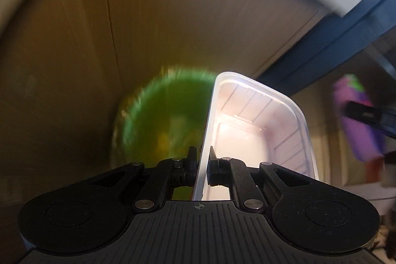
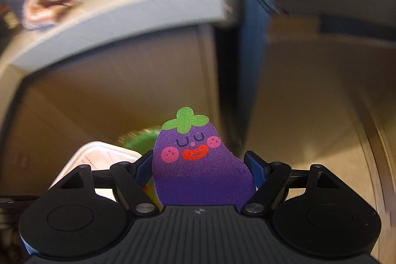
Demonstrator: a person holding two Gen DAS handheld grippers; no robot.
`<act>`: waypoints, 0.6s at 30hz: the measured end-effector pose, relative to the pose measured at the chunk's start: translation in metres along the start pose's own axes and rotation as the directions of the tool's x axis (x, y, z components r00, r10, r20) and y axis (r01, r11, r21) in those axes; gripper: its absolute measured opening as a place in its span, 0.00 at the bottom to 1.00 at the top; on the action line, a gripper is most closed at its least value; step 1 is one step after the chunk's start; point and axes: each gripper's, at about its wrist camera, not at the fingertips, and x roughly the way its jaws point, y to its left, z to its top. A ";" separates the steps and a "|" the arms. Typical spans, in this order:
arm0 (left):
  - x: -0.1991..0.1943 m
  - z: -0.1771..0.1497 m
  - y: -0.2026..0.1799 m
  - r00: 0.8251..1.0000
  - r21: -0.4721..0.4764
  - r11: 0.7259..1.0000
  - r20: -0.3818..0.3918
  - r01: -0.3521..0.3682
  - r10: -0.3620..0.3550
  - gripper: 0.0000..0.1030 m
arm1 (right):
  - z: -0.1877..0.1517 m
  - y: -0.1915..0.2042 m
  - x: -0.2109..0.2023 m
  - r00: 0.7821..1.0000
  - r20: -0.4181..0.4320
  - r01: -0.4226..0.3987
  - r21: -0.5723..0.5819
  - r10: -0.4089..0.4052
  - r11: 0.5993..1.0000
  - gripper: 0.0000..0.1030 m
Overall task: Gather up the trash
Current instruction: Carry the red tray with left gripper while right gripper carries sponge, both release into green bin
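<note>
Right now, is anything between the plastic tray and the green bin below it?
Nothing visible. The left gripper pinches the tray by its wall, and the green bin, blurred, lies open just beyond. The eggplant sponge in the right gripper hangs off to the side.

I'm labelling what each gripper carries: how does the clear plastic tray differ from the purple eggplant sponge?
The plastic tray is translucent, whitish and hollow, with ribbed walls; the eggplant sponge is opaque purple and flat, with a green cap and a printed face.
The left gripper pinches the tray by one thin wall, jaws nearly together; the right gripper spans the sponge's full width, jaws wide.
Both are held over a cardboard box.
</note>
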 end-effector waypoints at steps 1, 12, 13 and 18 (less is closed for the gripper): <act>0.021 0.002 0.002 0.999 -0.020 1.000 -0.047 -0.010 0.009 0.10 | -0.003 -0.005 0.005 1.000 -0.015 0.013 0.011 -0.013 1.000 0.75; 0.204 0.009 0.022 0.990 -0.044 0.995 -0.113 -0.092 0.087 0.13 | -0.040 -0.025 0.082 0.979 -0.188 0.088 0.053 -0.077 0.995 0.75; 0.223 0.006 0.027 0.990 -0.035 0.996 -0.118 -0.080 0.075 0.17 | -0.043 -0.024 0.090 0.975 -0.202 0.100 0.043 -0.089 0.994 0.75; 0.291 -0.006 0.056 0.956 -0.024 0.988 -0.259 -0.151 0.139 0.21 | -0.055 -0.026 0.114 0.962 -0.241 0.128 -0.013 -0.128 0.992 0.75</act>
